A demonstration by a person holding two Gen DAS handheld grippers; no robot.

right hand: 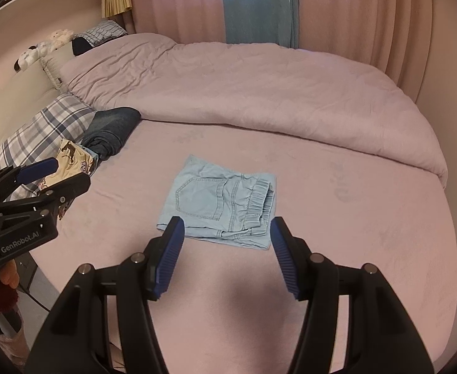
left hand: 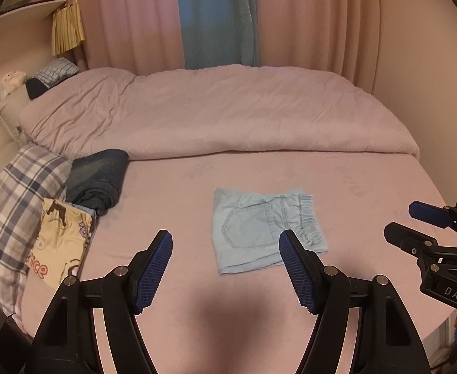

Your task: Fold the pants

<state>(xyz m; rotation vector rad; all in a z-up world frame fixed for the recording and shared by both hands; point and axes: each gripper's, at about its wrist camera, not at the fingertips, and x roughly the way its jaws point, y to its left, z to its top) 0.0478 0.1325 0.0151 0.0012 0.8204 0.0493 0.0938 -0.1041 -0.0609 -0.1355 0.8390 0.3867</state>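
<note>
Light blue pants [left hand: 259,230] lie folded into a small rectangle on the pink bed sheet [left hand: 197,187], back pocket up, elastic waistband to the right. They also show in the right wrist view [right hand: 220,205]. My left gripper [left hand: 225,249] is open and empty, held above the sheet just in front of the pants. My right gripper [right hand: 227,235] is open and empty, held near the front edge of the pants. The right gripper also shows at the right edge of the left wrist view [left hand: 415,224]. The left gripper also shows at the left of the right wrist view [right hand: 66,171].
A pink duvet [left hand: 216,112] is piled across the back of the bed. Folded dark jeans [left hand: 97,180], a cream printed garment [left hand: 60,243] and a plaid pillow [left hand: 13,193] lie at the left. Curtains [left hand: 216,15] hang behind. The bed's front edge is near the grippers.
</note>
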